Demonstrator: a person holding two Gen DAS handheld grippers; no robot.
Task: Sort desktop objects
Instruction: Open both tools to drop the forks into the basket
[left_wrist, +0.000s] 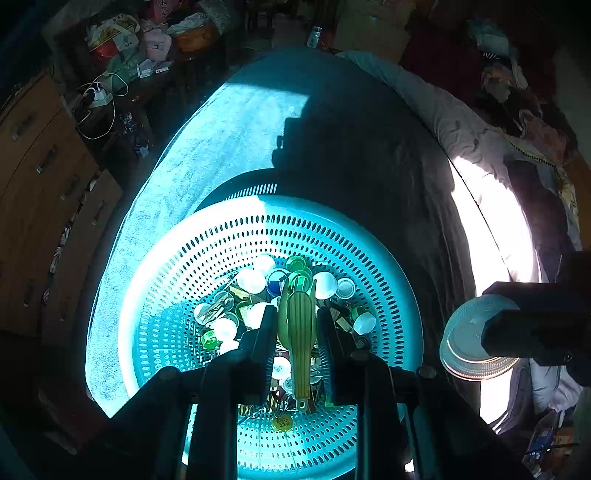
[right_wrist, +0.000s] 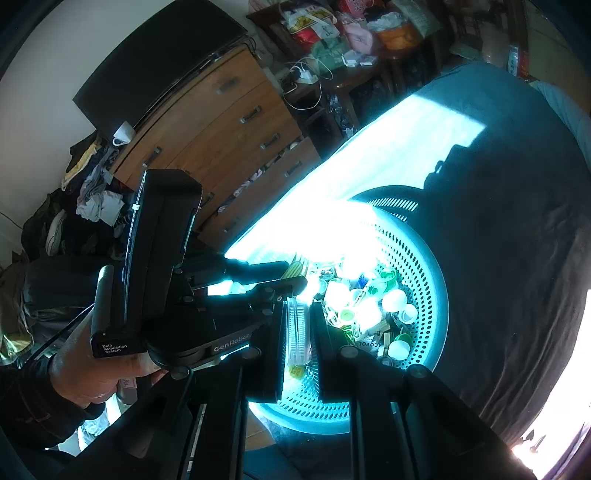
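A teal perforated basket (left_wrist: 221, 236) sits on the blue cloth and holds several bottle caps (left_wrist: 251, 280), clips and small items; it also shows in the right wrist view (right_wrist: 424, 266). My left gripper (left_wrist: 297, 317) is shut on a green ribbed clip (left_wrist: 300, 332) above the basket's middle. My right gripper (right_wrist: 298, 314) is shut on a clear round lid (right_wrist: 298, 328), held edge-on over the basket's near rim. In the left wrist view the right gripper (left_wrist: 491, 332) holds that lid (left_wrist: 465, 339) to the right of the basket.
A blue cloth (left_wrist: 229, 140) covers the bed surface, half in sun, half in shadow. A wooden drawer chest (right_wrist: 221, 122) stands to the left. A cluttered table with bags and cables (left_wrist: 122, 48) is at the back. Bedding (left_wrist: 480, 155) lies to the right.
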